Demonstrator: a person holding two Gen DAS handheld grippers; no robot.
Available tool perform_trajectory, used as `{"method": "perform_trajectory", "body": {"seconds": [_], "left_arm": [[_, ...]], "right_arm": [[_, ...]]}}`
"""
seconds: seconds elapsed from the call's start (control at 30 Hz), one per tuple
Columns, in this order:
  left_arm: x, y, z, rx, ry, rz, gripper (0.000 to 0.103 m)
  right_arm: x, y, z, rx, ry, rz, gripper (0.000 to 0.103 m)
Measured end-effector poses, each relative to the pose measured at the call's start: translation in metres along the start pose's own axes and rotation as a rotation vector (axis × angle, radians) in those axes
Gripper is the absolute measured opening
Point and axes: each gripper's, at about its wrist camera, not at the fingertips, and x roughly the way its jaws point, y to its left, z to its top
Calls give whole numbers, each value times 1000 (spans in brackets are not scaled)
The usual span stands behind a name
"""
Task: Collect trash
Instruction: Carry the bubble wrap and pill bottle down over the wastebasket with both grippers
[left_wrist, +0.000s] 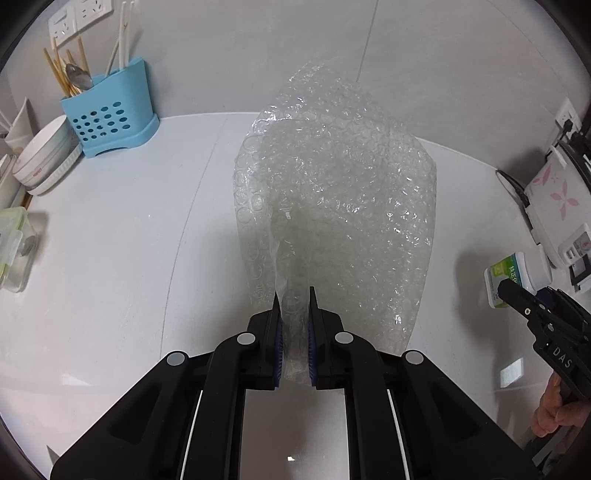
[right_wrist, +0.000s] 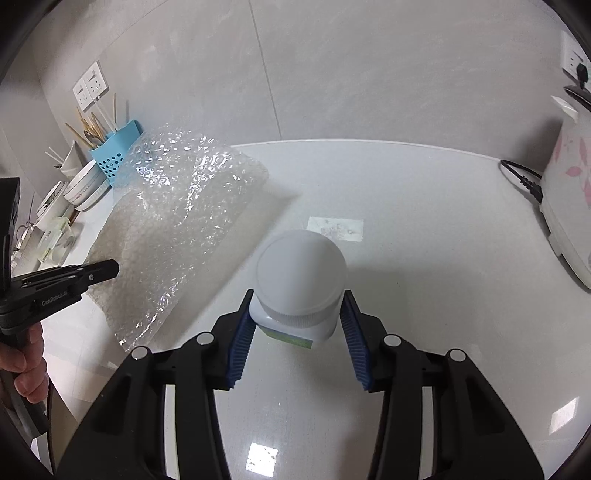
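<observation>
A large sheet of clear bubble wrap (left_wrist: 332, 192) hangs lifted off the white counter (left_wrist: 110, 258), and my left gripper (left_wrist: 293, 295) is shut on its near edge, the film pinched between the blue pads. In the right wrist view the same bubble wrap (right_wrist: 177, 221) slopes up to the left from the left gripper (right_wrist: 110, 267). My right gripper (right_wrist: 299, 295) is shut on a white plastic bottle (right_wrist: 299, 273) with a ribbed cap and a green label, pads on both its sides. The left wrist view shows that bottle (left_wrist: 513, 273) held at the far right by the right gripper (left_wrist: 517, 295).
A blue cutlery holder (left_wrist: 110, 110) with chopsticks, stacked white bowls (left_wrist: 44, 158) and a clear lidded box (left_wrist: 11, 247) line the left side. A flowered rice cooker (right_wrist: 569, 206) with a black cord (right_wrist: 521, 177) stands at the right. A tiled wall (right_wrist: 332, 74) backs the counter.
</observation>
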Motion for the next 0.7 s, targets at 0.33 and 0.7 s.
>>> {"method": "perform_trajectory", "body": {"seconds": [0.33, 0.7], "left_arm": [[-38, 3, -28, 2, -37, -36, 9], [-87, 5, -74, 20, -74, -53, 9]], "right_arm": [[-33, 13, -23, 2, -32, -8, 43], [-70, 38, -58, 18, -60, -7, 43]]}}
